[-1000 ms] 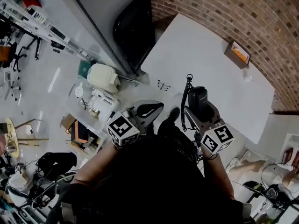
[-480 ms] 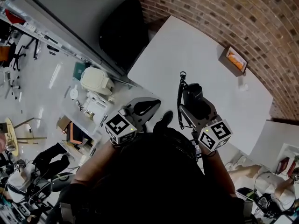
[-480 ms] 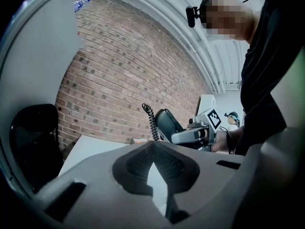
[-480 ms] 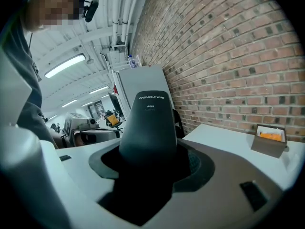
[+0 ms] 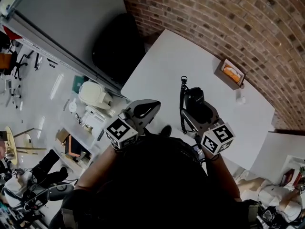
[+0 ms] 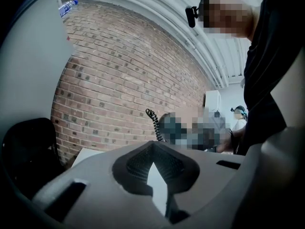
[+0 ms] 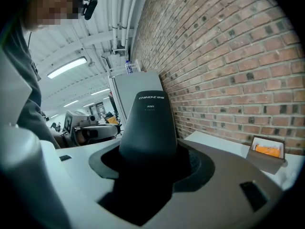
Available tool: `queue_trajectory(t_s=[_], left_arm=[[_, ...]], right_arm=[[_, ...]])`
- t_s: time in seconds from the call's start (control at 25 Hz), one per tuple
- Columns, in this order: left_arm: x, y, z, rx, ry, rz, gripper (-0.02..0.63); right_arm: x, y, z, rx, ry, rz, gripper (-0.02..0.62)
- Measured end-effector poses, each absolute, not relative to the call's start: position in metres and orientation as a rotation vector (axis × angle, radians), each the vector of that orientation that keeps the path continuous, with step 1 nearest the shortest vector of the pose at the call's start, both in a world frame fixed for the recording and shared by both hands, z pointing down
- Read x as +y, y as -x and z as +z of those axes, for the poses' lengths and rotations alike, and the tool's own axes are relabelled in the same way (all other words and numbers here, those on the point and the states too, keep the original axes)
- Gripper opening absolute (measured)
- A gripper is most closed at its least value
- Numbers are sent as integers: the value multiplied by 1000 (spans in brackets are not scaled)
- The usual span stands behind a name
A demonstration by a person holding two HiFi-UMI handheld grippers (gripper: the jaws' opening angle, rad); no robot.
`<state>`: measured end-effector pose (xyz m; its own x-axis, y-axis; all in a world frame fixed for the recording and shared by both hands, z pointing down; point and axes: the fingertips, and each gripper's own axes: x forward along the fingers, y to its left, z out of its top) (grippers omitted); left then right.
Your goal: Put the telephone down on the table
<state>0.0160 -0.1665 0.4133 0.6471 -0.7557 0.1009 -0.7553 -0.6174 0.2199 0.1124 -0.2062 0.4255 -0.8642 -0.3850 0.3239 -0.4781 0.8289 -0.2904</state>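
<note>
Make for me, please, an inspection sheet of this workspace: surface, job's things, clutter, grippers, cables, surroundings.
Surface: white table, set against the wall.
Job's things: black telephone, held in the air, not yet put down.
Clutter: small open box with orange contents on the table near the wall; tiny white item beside it, too small to identify.
Grippers: right gripper shut on the telephone; left gripper shut, nothing between its jaws.
Cables: coiled cord attached to the telephone.
Surroundings: brick wall; black chair by the table's corner.

Head view: overhead, steeply down on left claw (image 5: 148,106), right claw (image 5: 195,109), white bench (image 5: 209,66). Gripper views: close behind own jaws, roughly level, facing brick wall (image 6: 119,80); all three share wall, bench.
</note>
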Motion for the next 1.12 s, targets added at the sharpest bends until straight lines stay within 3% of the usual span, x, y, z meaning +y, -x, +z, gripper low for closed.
queue_trajectory(t_s=[0.52,1.12], left_arm=[[-215,2,415,-1136,-2655,11,6],[-294,83,424,-942,-2739,85,6]], right_arm=[[-243,-105,430,-2725,-782,581,275],[-295,-26,481,-2580,-940,629,275]])
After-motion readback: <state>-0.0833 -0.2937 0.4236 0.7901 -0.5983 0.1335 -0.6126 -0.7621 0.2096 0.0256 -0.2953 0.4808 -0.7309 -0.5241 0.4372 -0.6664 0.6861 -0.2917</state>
